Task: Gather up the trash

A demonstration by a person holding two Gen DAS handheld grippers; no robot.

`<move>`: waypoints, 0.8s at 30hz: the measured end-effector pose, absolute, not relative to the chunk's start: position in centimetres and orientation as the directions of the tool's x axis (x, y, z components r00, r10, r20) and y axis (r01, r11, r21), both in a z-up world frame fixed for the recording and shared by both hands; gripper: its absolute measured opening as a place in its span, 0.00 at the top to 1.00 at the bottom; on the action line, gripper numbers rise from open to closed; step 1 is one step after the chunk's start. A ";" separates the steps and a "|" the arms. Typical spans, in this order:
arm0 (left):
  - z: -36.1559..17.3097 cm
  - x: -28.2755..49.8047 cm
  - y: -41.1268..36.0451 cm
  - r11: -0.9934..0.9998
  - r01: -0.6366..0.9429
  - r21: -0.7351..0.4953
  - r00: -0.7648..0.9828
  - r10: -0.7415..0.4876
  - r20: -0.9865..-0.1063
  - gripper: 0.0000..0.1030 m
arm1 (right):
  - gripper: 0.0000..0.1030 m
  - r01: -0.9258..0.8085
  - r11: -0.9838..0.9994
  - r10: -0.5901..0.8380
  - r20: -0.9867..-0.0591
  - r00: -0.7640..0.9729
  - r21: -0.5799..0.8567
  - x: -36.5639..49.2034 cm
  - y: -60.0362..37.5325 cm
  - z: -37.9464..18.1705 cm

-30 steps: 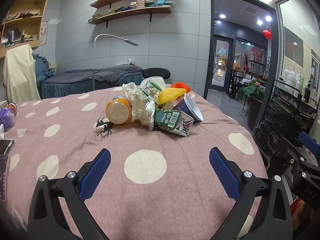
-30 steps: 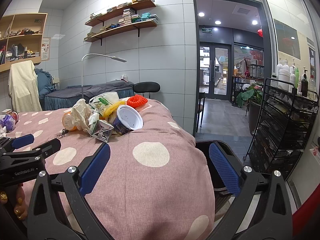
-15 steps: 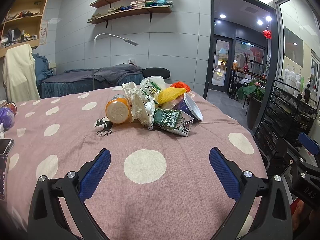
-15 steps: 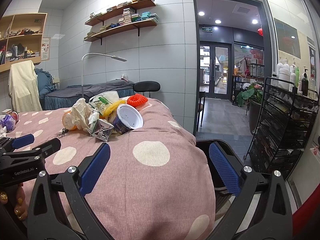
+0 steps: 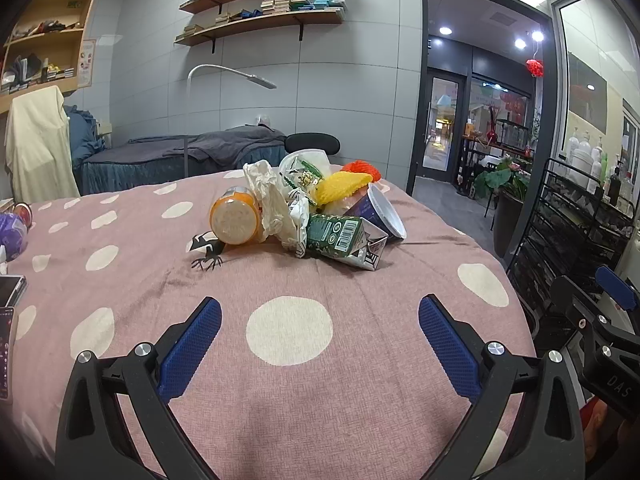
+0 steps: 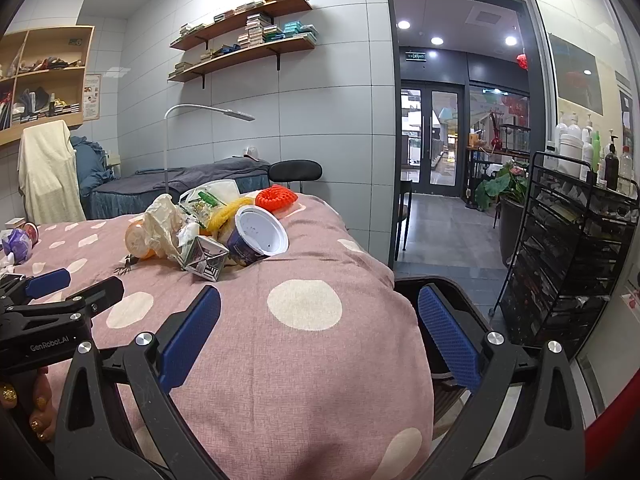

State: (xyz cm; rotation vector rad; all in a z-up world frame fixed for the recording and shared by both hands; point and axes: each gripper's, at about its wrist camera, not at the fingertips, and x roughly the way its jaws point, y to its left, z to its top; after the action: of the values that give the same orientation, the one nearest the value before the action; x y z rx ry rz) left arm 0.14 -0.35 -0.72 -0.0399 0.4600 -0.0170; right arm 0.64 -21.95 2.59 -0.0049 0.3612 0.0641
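A heap of trash lies on the pink spotted table cover (image 5: pixel 360 360): an orange jar (image 5: pixel 235 218), crumpled white wrappers (image 5: pixel 272 204), a green carton (image 5: pixel 346 240), a yellow foam net (image 5: pixel 340 186), a purple cup (image 5: pixel 378 210) and an orange-red net (image 5: pixel 360 167). My left gripper (image 5: pixel 320 334) hovers open over the cover, well short of the heap. My right gripper (image 6: pixel 319 332) is open above the table's right edge, with the purple cup (image 6: pixel 256 240) and carton (image 6: pixel 204 258) ahead to its left. Both hold nothing.
A dark bin (image 6: pixel 452 312) sits below the table's right edge. A black wire rack (image 6: pixel 580 264) with bottles stands at the right, by an open doorway (image 6: pixel 432 140). A phone (image 5: pixel 10 292) and purple packet (image 5: pixel 12 232) lie at the table's left. A massage bed (image 5: pixel 192 156) stands behind.
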 end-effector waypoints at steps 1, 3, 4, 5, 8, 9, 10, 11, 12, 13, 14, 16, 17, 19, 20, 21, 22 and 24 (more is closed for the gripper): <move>-0.8 0.1 -0.4 0.999 0.007 -0.043 0.896 -0.026 -0.444 0.06 | 0.05 -0.064 0.998 0.063 -0.355 0.933 0.008 0.7 -21.9 2.5; -0.8 0.1 -0.3 0.999 0.008 -0.043 0.896 -0.026 -0.444 0.06 | 0.05 -0.065 0.998 0.064 -0.358 0.932 0.009 0.8 -21.9 2.5; -0.8 0.1 -0.4 0.999 0.009 -0.043 0.895 -0.027 -0.445 0.06 | 0.05 -0.065 0.998 0.064 -0.358 0.931 0.010 0.8 -21.9 2.5; -0.9 0.1 -0.4 0.999 0.009 -0.043 0.894 -0.027 -0.447 0.06 | 0.05 -0.065 0.998 0.064 -0.358 0.931 0.009 0.8 -21.9 2.4; -1.1 0.0 -0.5 0.999 0.009 -0.045 0.893 -0.028 -0.449 0.06 | 0.05 -0.065 0.998 0.064 -0.360 0.931 0.010 0.9 -21.9 2.4; -1.2 0.0 -0.5 0.999 0.009 -0.046 0.893 -0.029 -0.449 0.06 | 0.05 -0.065 0.998 0.065 -0.361 0.930 0.011 0.9 -21.9 2.4; -1.2 0.1 -0.5 0.999 0.009 -0.045 0.893 -0.028 -0.449 0.06 | 0.05 -0.066 0.998 0.065 -0.362 0.930 0.012 0.8 -22.1 2.5; -1.1 0.1 -0.4 0.999 0.009 -0.044 0.893 -0.028 -0.449 0.06 | 0.05 -0.066 0.998 0.066 -0.364 0.929 0.012 0.9 -22.0 2.4; -1.1 0.1 -0.4 0.999 0.009 -0.045 0.893 -0.028 -0.450 0.06 | 0.05 -0.066 0.998 0.066 -0.366 0.928 0.012 0.9 -22.0 2.4; -1.2 0.1 -0.5 0.999 0.010 -0.045 0.892 -0.029 -0.451 0.06 | 0.05 -0.067 0.998 0.067 -0.368 0.928 0.011 1.0 -22.0 2.4; -1.2 0.2 -0.4 0.999 0.010 -0.045 0.890 -0.030 -0.454 0.06 | 0.05 -0.068 0.998 0.067 -0.371 0.926 0.011 1.0 -22.0 2.3; -1.4 0.3 -0.4 0.999 0.008 -0.040 0.886 -0.026 -0.463 0.06 | 0.05 -0.073 0.997 0.071 -0.384 0.921 0.009 1.4 -21.9 2.2; -1.5 0.4 -0.3 0.999 0.005 -0.039 0.883 -0.022 -0.469 0.06 | 0.05 -0.079 0.997 0.075 -0.397 0.915 0.005 1.7 -21.8 2.1; -1.7 0.6 0.0 0.999 0.001 -0.040 0.878 -0.020 -0.478 0.06 | 0.05 -0.094 0.996 0.082 -0.435 0.897 -0.006 2.6 -21.7 2.0; -1.7 0.8 0.2 0.999 -0.001 -0.042 0.875 -0.020 -0.483 0.06 | 0.05 -0.110 0.994 0.097 -0.457 0.884 -0.002 3.2 -21.6 1.9; -1.6 0.9 0.5 0.999 -0.002 -0.042 0.873 -0.019 -0.488 0.06 | 0.05 -0.127 0.992 0.116 -0.472 0.874 0.008 3.6 -21.5 1.9; -1.7 1.0 0.7 0.999 -0.005 -0.040 0.870 -0.015 -0.493 0.06 | 0.05 -0.147 0.989 0.138 -0.485 0.863 0.020 4.1 -21.4 1.9; -1.9 1.4 1.2 0.999 -0.017 -0.037 0.861 -0.004 -0.508 0.06 | 0.05 -0.193 0.980 0.184 -0.512 0.839 0.036 5.1 -21.0 1.9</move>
State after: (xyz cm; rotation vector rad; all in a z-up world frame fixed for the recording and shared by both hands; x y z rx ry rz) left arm 1.42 1.17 -1.87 -0.0405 0.5327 0.0063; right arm 5.06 -21.01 1.94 -0.0172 0.5398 0.1998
